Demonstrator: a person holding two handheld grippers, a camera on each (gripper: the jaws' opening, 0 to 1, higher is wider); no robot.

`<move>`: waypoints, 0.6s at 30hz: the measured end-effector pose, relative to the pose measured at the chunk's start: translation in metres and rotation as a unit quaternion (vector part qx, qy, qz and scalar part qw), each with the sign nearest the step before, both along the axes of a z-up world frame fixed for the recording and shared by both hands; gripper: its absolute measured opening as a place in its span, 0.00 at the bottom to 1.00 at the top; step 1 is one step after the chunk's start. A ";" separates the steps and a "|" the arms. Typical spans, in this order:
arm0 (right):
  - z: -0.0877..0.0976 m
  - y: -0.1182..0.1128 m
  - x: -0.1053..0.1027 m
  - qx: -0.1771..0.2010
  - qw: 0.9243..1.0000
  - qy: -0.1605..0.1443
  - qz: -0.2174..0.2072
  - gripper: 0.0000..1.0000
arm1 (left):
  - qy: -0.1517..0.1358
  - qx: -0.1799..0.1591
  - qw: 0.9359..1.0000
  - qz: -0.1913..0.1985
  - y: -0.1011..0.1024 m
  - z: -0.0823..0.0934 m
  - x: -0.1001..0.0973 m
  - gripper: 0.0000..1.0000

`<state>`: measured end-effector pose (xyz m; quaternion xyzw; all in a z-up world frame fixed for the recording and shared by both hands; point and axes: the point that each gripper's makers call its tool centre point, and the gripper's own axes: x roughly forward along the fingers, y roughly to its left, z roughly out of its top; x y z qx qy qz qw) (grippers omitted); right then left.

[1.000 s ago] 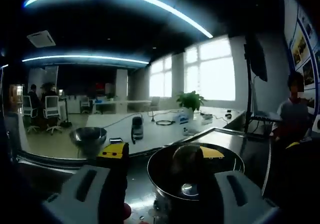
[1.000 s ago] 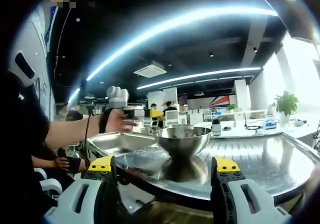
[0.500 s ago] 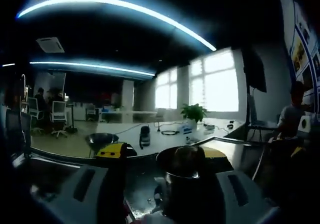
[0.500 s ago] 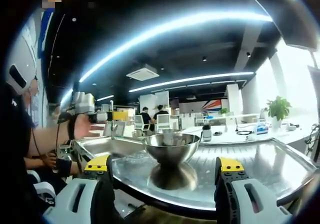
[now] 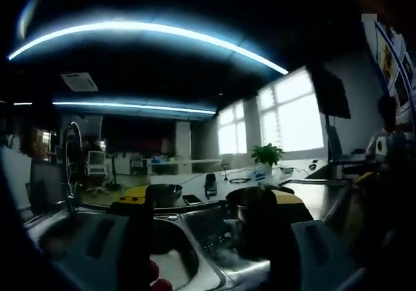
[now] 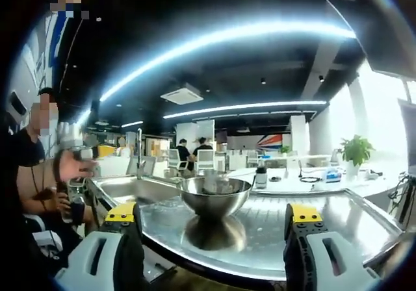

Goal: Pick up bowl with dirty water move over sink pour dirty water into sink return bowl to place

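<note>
Altogether 2 steel bowls and 1 sink show.

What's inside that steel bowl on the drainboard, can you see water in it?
From the right gripper view, the bowl shows its outer wall and a strip of inner wall below the far rim. The low angle hides its bottom, so any water is out of sight.

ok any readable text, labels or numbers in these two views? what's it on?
None legible.
Wall posters, left gripper view: print too small and blurred to read.
Red and blue graphic on the far wall, right gripper view: no letters can be made out.
Metal bowl and steel counter: no marking visible.
</note>
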<state>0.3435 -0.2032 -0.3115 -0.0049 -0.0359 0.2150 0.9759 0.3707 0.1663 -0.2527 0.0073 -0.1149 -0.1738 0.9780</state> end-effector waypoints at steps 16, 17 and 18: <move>0.011 0.005 -0.017 -0.009 1.000 -0.017 -0.006 0.88 | 0.003 -0.021 0.999 0.047 0.040 -0.009 -0.058 0.69; 0.013 0.006 -0.019 -0.008 1.000 -0.019 -0.006 0.88 | 0.003 -0.021 0.999 0.047 0.040 -0.010 -0.061 0.69; 0.014 0.007 -0.020 -0.008 1.000 -0.021 -0.006 0.88 | 0.003 -0.019 0.999 0.047 0.040 -0.010 -0.064 0.69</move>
